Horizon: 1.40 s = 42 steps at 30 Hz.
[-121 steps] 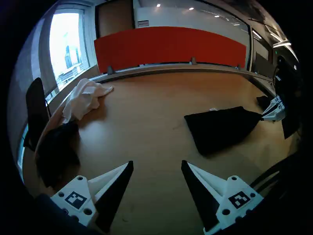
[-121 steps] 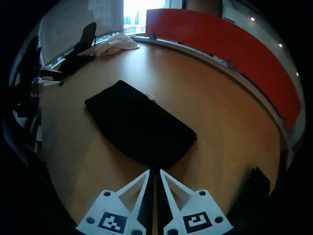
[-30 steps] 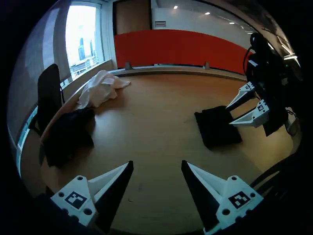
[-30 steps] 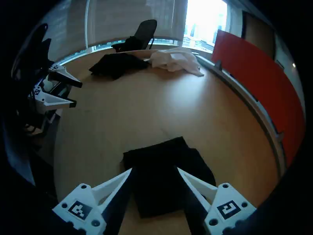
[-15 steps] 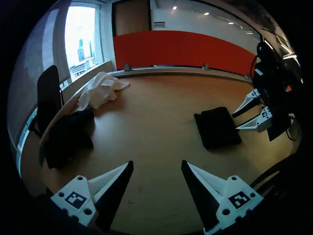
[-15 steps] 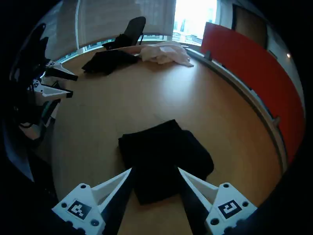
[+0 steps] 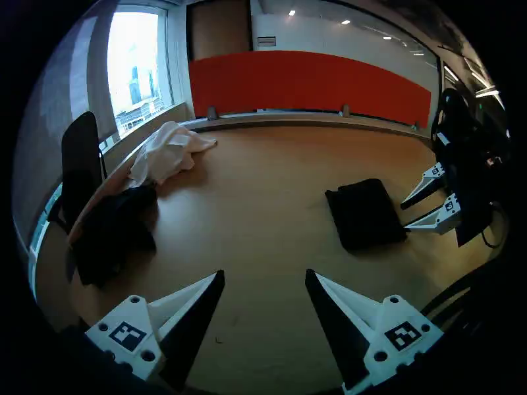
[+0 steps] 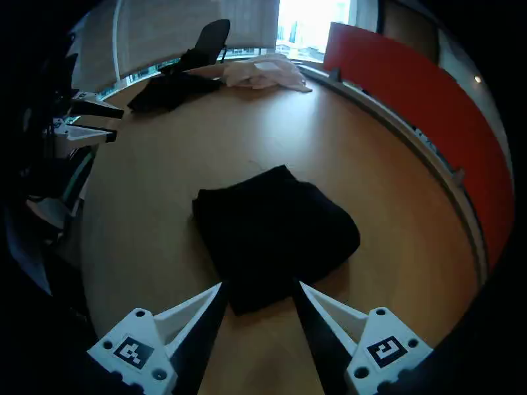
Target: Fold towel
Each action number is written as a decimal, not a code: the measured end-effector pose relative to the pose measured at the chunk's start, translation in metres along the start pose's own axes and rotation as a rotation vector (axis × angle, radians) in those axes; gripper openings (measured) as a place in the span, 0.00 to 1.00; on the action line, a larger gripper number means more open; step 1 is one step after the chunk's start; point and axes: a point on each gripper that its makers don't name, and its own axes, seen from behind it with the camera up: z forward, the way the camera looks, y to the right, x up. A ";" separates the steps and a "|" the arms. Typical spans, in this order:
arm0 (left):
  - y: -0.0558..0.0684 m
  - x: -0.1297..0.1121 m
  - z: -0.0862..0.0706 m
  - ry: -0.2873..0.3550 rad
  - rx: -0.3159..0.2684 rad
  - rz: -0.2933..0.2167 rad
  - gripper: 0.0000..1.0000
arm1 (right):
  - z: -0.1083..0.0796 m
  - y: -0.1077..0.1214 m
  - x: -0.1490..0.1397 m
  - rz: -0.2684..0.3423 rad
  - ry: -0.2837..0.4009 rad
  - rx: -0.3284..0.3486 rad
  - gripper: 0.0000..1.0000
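Our right gripper [image 8: 260, 284] has backed off the towel [image 8: 277, 224]; it and the left gripper [image 7: 263, 274] gape wide; we withdraw without snagging.

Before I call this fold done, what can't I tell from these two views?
Black towel: layer count and edge alignment, both views; fabric too dark to show creases.
Right gripper: whether its tips touch the towel's near edge or hover; right gripper view looks along them.
Dark heap beside the white cloth: left gripper view, too dark to identify.
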 end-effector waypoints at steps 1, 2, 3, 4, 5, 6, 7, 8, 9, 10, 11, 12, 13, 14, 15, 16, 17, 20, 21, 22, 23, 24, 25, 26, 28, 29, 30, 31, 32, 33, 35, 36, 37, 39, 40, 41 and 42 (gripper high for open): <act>0.000 0.000 0.000 0.000 0.000 0.000 0.91 | 0.000 -0.001 -0.003 0.003 -0.003 0.000 0.71; 0.000 0.001 0.000 0.001 0.000 0.001 0.91 | 0.001 -0.002 -0.005 0.006 -0.006 -0.001 0.71; 0.000 0.001 0.000 0.001 0.000 0.001 0.91 | 0.001 -0.003 -0.008 0.009 -0.009 -0.001 0.71; 0.000 0.001 0.000 0.001 0.000 0.001 0.91 | 0.002 -0.004 -0.010 0.012 -0.012 -0.002 0.71; 0.000 0.001 0.000 0.001 0.000 0.001 0.91 | 0.003 -0.005 -0.012 0.014 -0.014 -0.002 0.71; 0.001 0.002 0.001 0.002 0.000 0.001 0.91 | 0.003 -0.005 -0.014 0.017 -0.016 -0.003 0.71; 0.001 0.002 0.001 0.002 0.000 0.002 0.91 | 0.004 -0.006 -0.016 0.020 -0.018 -0.004 0.71; 0.001 0.002 0.001 0.003 0.000 0.002 0.91 | 0.004 -0.006 -0.017 0.022 -0.020 -0.006 0.71; 0.001 0.002 0.001 0.003 0.000 0.003 0.91 | 0.005 -0.007 -0.019 0.025 -0.022 -0.007 0.71; 0.001 0.002 0.001 0.003 0.000 0.002 0.91 | 0.005 -0.007 -0.020 0.028 -0.024 -0.010 0.72; 0.002 0.002 0.001 0.003 0.000 0.002 0.91 | 0.005 -0.007 -0.022 0.031 -0.025 -0.011 0.72; 0.002 0.002 0.001 0.003 -0.001 0.002 0.91 | 0.006 -0.008 -0.023 0.033 -0.027 -0.014 0.71; 0.002 0.002 0.001 0.003 -0.001 0.002 0.91 | 0.006 -0.008 -0.025 0.037 -0.029 -0.016 0.71; 0.002 0.002 0.001 0.002 -0.001 0.001 0.91 | 0.007 -0.009 -0.027 0.040 -0.030 -0.019 0.71; 0.002 0.002 0.001 0.002 -0.001 0.001 0.91 | 0.008 -0.009 -0.028 0.042 -0.032 -0.021 0.70; 0.003 0.002 0.001 0.002 -0.002 0.002 0.91 | 0.009 -0.010 -0.030 0.046 -0.034 -0.022 0.69; 0.003 0.002 0.001 0.002 -0.002 0.002 0.91 | 0.010 -0.011 -0.032 0.049 -0.036 -0.023 0.67; 0.004 0.002 0.000 0.002 -0.004 0.004 0.91 | 0.011 -0.013 -0.036 0.056 -0.038 -0.026 0.59; 0.005 0.001 0.000 0.002 -0.004 0.004 0.91 | 0.012 -0.014 -0.037 0.058 -0.038 -0.027 0.58; 0.005 0.001 0.000 0.001 -0.004 0.004 0.91 | 0.012 -0.015 -0.037 0.060 -0.037 -0.029 0.56; 0.005 0.001 0.000 0.001 -0.004 0.004 0.91 | 0.012 -0.015 -0.037 0.062 -0.036 -0.030 0.55; 0.005 0.001 0.000 0.001 -0.004 0.004 0.91 | 0.012 -0.015 -0.037 0.064 -0.034 -0.031 0.55; 0.005 0.001 0.000 0.001 -0.004 0.004 0.91 | 0.012 -0.016 -0.037 0.068 -0.033 -0.031 0.54; 0.005 0.001 0.000 0.001 -0.004 0.004 0.91 | 0.012 -0.016 -0.037 0.072 -0.031 -0.031 0.54; 0.006 0.001 0.000 0.001 -0.005 0.005 0.91 | 0.012 -0.017 -0.036 0.079 -0.028 -0.030 0.51; 0.006 0.001 0.000 0.001 -0.005 0.005 0.91 | 0.012 -0.017 -0.036 0.083 -0.027 -0.029 0.50; 0.006 0.001 0.000 0.001 -0.005 0.006 0.91 | 0.013 -0.018 -0.036 0.086 -0.025 -0.028 0.48; 0.006 0.001 0.000 0.001 -0.005 0.006 0.91 | 0.013 -0.018 -0.036 0.090 -0.025 -0.029 0.46; 0.006 0.001 0.000 0.002 -0.005 0.006 0.91 | 0.013 -0.018 -0.036 0.093 -0.024 -0.030 0.45; 0.006 0.001 0.000 0.002 -0.005 0.006 0.91 | 0.013 -0.018 -0.036 0.096 -0.023 -0.030 0.43; 0.007 0.001 0.000 0.001 -0.007 0.006 0.91 | 0.013 -0.019 -0.036 0.102 -0.022 -0.031 0.39; 0.007 0.001 0.000 0.001 -0.007 0.006 0.91 | 0.013 -0.019 -0.036 0.104 -0.021 -0.031 0.37; 0.007 0.000 0.000 0.000 -0.008 0.007 0.91 | 0.013 -0.019 -0.037 0.105 -0.021 -0.031 0.35; 0.007 0.000 0.001 -0.001 -0.008 0.009 0.91 | 0.013 -0.020 -0.037 0.107 -0.021 -0.031 0.32; 0.007 0.000 0.001 -0.002 -0.008 0.010 0.91 | 0.012 -0.020 -0.037 0.107 -0.020 -0.031 0.30; 0.007 -0.001 0.001 -0.002 -0.008 0.011 0.91 | 0.012 -0.020 -0.037 0.107 -0.020 -0.031 0.28; 0.007 -0.001 0.001 -0.003 -0.009 0.011 0.91 | 0.011 -0.020 -0.037 0.106 -0.020 -0.031 0.26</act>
